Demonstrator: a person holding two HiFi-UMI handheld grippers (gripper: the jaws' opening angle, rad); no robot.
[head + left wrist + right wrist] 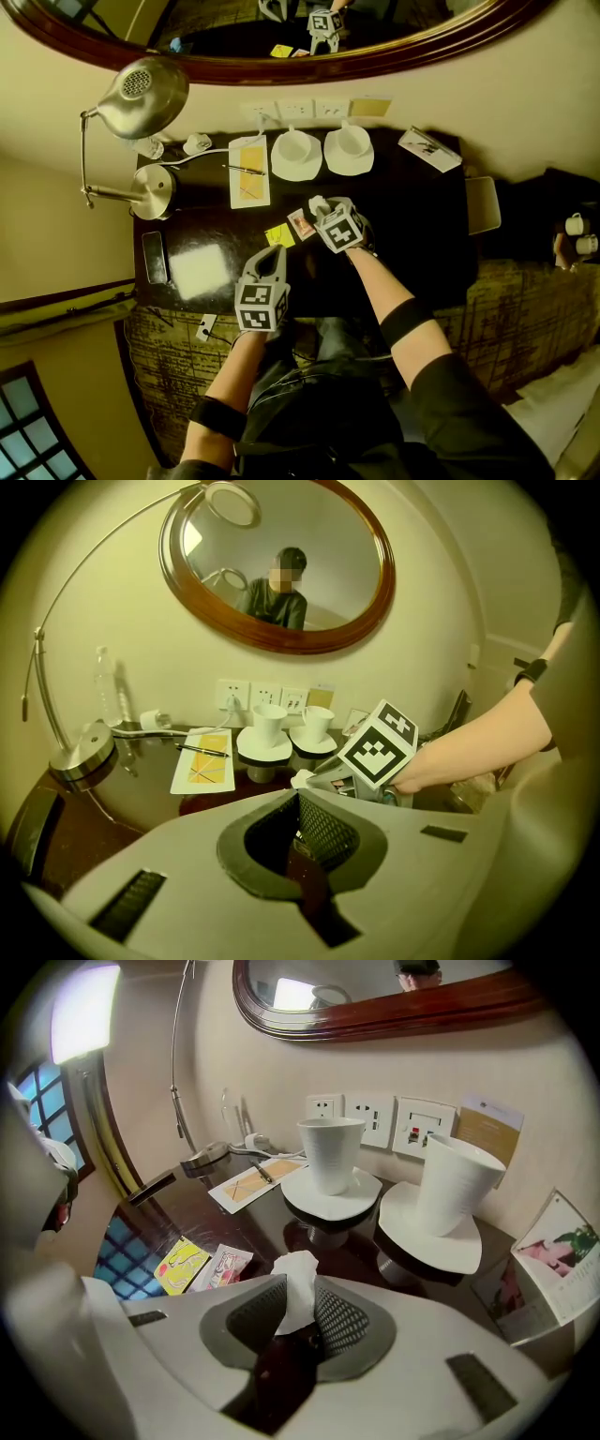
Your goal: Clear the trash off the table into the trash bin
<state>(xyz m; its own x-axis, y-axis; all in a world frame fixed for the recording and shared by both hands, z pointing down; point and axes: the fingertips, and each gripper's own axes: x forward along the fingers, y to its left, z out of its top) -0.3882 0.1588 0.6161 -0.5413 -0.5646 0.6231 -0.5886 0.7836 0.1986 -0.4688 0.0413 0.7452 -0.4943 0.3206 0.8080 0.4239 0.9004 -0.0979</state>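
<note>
Step in hand: first pickup. Pinches a crumpled white tissue (298,1283) between the pads of the right gripper (292,1321), low over the dark table (412,234), near its middle in the head view. Looks gripped but not yet lifted. Stands mostly above the pads, so probably held only by its lower part.

Holds the left gripper (272,255) fully closed with nothing in it, just beside the yellow wrapper (279,234), at that wrapper's 6 o'clock.

Leaves two flat pieces on the table: the yellow wrapper, and a pink wrapper (301,224) touching it at its 2 o'clock. Sits both at 7 o'clock of the right gripper's tip, near.

Shows no trash bin in any view, so cannot place it.

Next move, as a guess: lift the tissue straight up, find the bin, carry over, open above it. Calls for a clean rise, with two cups (296,150) on saucers (349,161) near at 12 o'clock. Risks a slip in transit, being light and soft.

After that: back for the wrappers. Likely needs an edge pried up off the glossy top.

Likely not trash: notepad (249,183) with pen (246,170) at 11 o'clock of the table, lamp (141,94) at 10, phone (155,257) at 9, brochure (429,150) at 1.
</note>
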